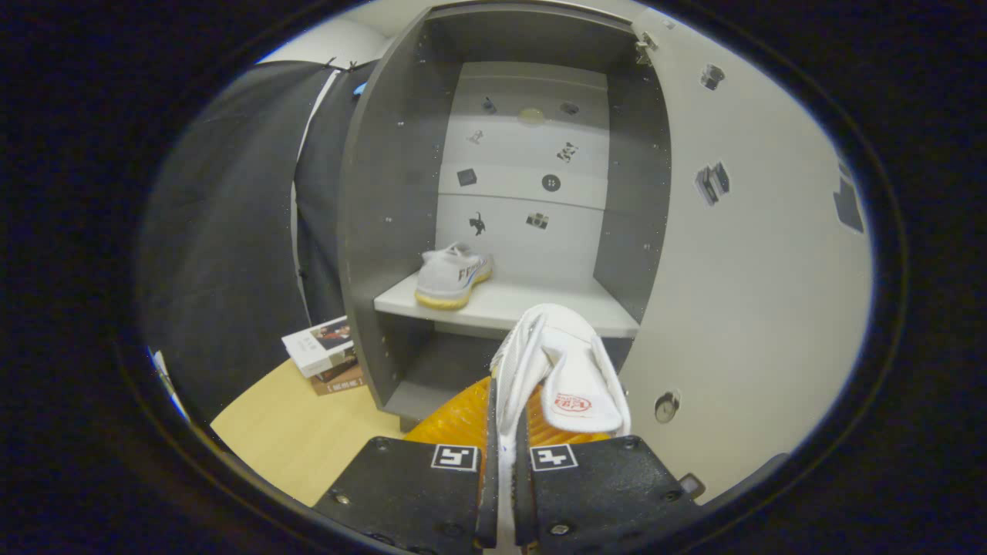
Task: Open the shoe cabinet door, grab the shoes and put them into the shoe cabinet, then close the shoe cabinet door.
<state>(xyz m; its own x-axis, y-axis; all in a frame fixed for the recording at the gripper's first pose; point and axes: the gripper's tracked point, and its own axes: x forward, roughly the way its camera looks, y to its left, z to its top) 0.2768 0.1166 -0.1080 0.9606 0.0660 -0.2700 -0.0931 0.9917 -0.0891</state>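
My gripper (505, 451) is shut on the side wall of a white shoe (567, 370) with an orange-yellow sole, and the shoe hangs just ahead of the fingers, its tongue flopped toward me. The open shoe cabinet (385, 185) stands beyond it, grey inside with a pale back panel. A second white shoe (453, 276) with a yellow sole sits on the left part of the white shelf (540, 307). The held shoe is in front of the shelf's right half, a little below its front edge. The cabinet door (740, 254) is swung open to the right.
A small stack of books (328, 354) lies on the pale wooden floor (301, 439) left of the cabinet. Black cloth hangs along the left. A lower compartment (432, 378) opens beneath the shelf. A round knob (666, 406) sits on the open door near the held shoe.
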